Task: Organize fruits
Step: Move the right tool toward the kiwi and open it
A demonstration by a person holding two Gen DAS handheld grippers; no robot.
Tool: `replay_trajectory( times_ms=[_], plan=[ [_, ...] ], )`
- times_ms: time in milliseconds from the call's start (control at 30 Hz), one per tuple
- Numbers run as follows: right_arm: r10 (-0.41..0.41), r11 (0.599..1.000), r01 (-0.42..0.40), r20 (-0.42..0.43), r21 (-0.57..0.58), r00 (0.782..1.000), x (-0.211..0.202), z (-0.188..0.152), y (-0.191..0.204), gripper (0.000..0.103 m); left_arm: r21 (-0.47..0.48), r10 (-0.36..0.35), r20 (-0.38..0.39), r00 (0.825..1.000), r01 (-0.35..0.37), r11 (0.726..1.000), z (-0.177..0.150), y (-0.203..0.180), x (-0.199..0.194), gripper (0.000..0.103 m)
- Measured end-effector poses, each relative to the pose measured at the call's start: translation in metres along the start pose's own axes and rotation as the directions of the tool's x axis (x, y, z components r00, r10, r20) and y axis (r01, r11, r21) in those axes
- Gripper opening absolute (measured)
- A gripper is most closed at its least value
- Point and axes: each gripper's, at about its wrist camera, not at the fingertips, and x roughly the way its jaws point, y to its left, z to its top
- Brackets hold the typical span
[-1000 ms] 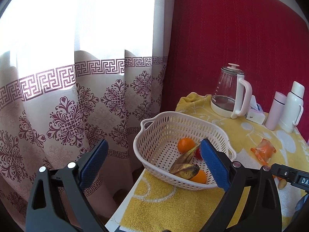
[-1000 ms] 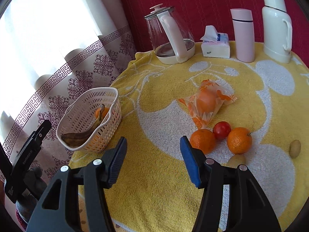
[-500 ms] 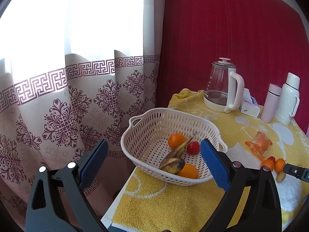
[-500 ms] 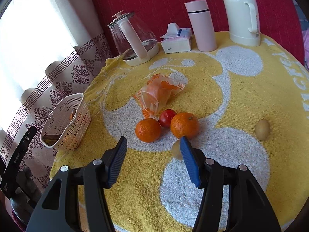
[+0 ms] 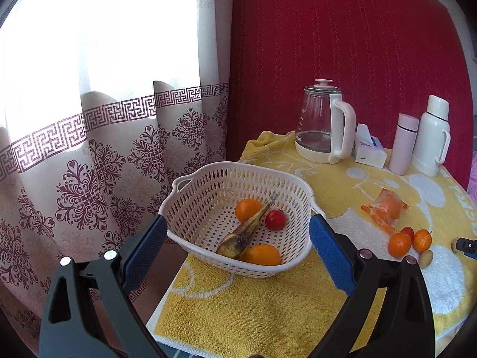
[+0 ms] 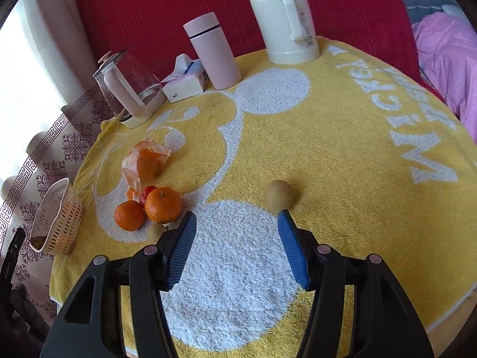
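Left wrist: banana point(image 5: 244, 234) visible inside basket point(image 5: 238, 170).

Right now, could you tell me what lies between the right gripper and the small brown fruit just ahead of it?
Nothing: in the right wrist view, only bare towel separates the open right gripper from the small brown fruit, which sits just beyond one fingertip.

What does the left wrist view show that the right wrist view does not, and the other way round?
Only the left wrist view shows inside the basket: a banana, two oranges and a red fruit. Only the right wrist view shows the lone brown fruit ahead of the open right gripper, and pink bedding. Both show the kettle, flasks, the bagged orange and the loose oranges.
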Motion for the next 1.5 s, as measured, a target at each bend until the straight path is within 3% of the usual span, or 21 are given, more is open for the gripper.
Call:
replay_trajectory(
  times_ms=[233, 300, 667, 967, 1500],
  plan=[
    [-0.080, 0.996, 0.079, -0.009, -0.029, 0.997, 0.008, 0.012, -0.015, 0.056, 0.035, -0.024, -0.007, 1.000, 0.024, 0.999, -0.002, -0.016, -0.002, 0.097],
    [-0.100, 0.994, 0.099, -0.019, -0.047, 0.995, 0.014, 0.016, -0.016, 0.048, 0.046, -0.031, -0.009, 0.999, 0.031, 0.998, -0.003, -0.020, -0.003, 0.097],
    [-0.112, 0.988, 0.104, -0.063, -0.110, 0.992, 0.039, 0.020, -0.006, 0.041, 0.081, -0.054, -0.022, 0.998, 0.056, 0.995, -0.004, -0.037, -0.002, 0.097],
    [-0.131, 0.983, 0.125, -0.039, -0.137, 0.991, 0.040, 0.019, -0.004, 0.029, 0.113, -0.090, -0.042, 0.995, 0.095, 0.989, -0.003, -0.058, 0.003, 0.097],
    [-0.150, 0.970, 0.163, 0.080, -0.182, 0.985, 0.020, 0.016, 0.005, 0.029, 0.164, -0.171, -0.135, 0.976, 0.192, 0.968, 0.011, -0.117, 0.041, 0.097]
  ],
)
